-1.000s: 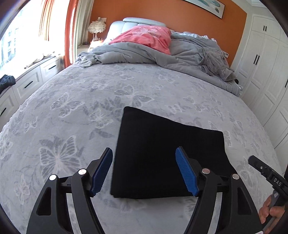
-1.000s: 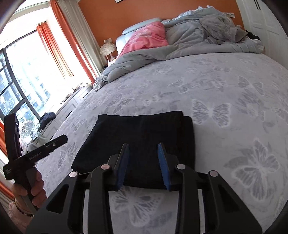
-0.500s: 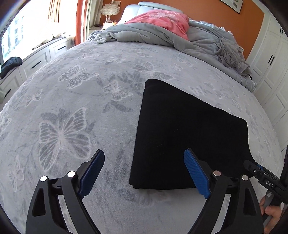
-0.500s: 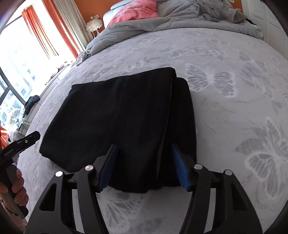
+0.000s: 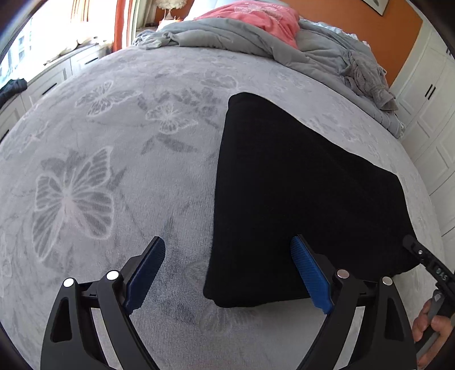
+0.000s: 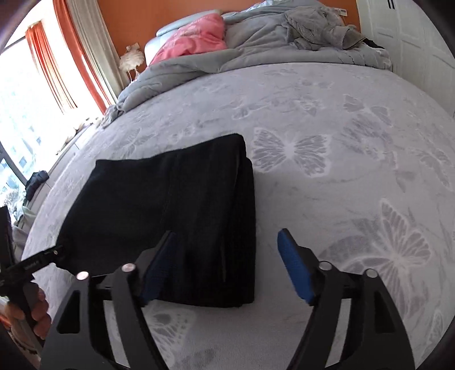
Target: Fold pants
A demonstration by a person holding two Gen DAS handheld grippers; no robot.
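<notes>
Black pants (image 5: pixel 298 185), folded into a flat rectangle, lie on the grey butterfly-print bedspread (image 5: pixel 85 170). My left gripper (image 5: pixel 227 242) hangs open and wide just above their near left corner, its left pad over the bedspread and its right pad over the cloth. In the right wrist view the pants (image 6: pixel 170 205) show stacked layers along their right side. My right gripper (image 6: pixel 226 234) straddles the near right corner with its jaws opening. One pad is over the cloth and the other over the bedspread. Neither gripper presses on the cloth.
A crumpled grey duvet (image 5: pixel 241 37) and a pink pillow (image 5: pixel 261 20) lie at the head of the bed. White wardrobe doors (image 5: pixel 432 108) stand at the right. Low white drawers (image 5: pixel 42 82) run under the window at the left. A hand (image 5: pixel 429 327) holds the right gripper's handle.
Both grippers have come down and closer to the pants' near edge. The right gripper's jaws have spread from narrow to wide, and the left jaws have widened too.
</notes>
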